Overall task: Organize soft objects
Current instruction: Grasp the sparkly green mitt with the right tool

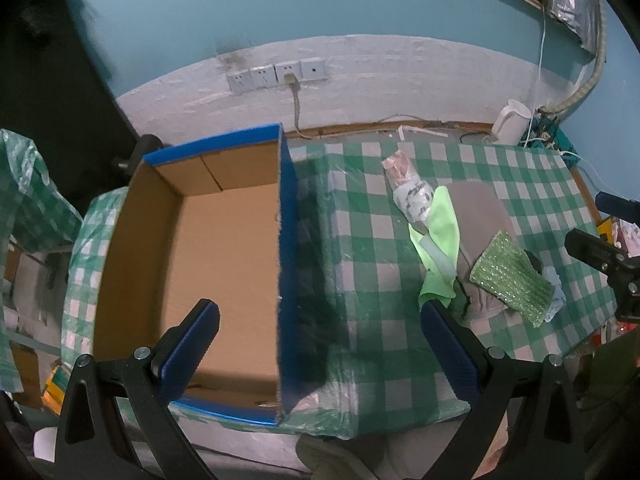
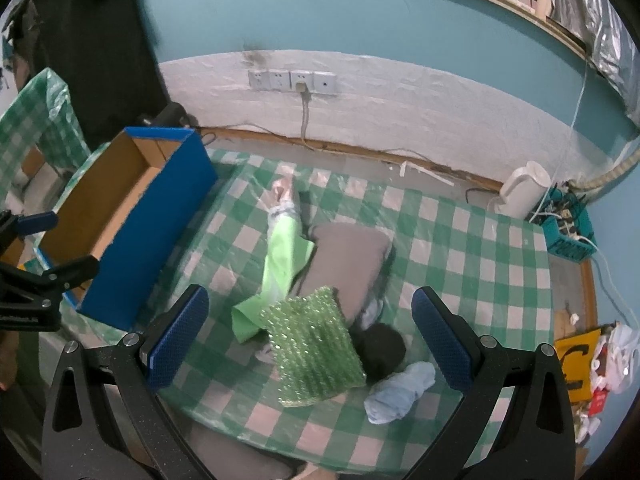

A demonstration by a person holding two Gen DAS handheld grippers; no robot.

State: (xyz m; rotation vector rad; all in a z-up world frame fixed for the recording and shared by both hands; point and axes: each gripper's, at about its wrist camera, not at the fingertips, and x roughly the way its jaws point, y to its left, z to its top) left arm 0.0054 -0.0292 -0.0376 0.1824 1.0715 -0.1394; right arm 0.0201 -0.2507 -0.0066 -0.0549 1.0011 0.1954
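A blue cardboard box (image 1: 286,264) (image 2: 152,240) with a bare brown inside sits at the left of the checked table (image 1: 360,240) (image 2: 460,248). To its right lies a pile of soft things: a green bubble-wrap sheet (image 1: 510,276) (image 2: 314,346), a light green cloth (image 1: 440,248) (image 2: 280,268), a grey cloth (image 1: 476,216) (image 2: 348,260), a plastic-wrapped bundle (image 1: 412,188) (image 2: 284,200), a pale blue cloth (image 2: 400,392) and a dark item (image 2: 380,348). My left gripper (image 1: 320,348) hangs open above the box's right wall. My right gripper (image 2: 310,336) hangs open above the bubble wrap, holding nothing.
A white kettle (image 1: 512,120) (image 2: 522,190) and a teal basket of cables (image 2: 568,232) stand at the table's far right. Wall sockets (image 1: 276,74) with a hanging cord are on the wall behind. A second checked cover (image 1: 24,192) lies at the left.
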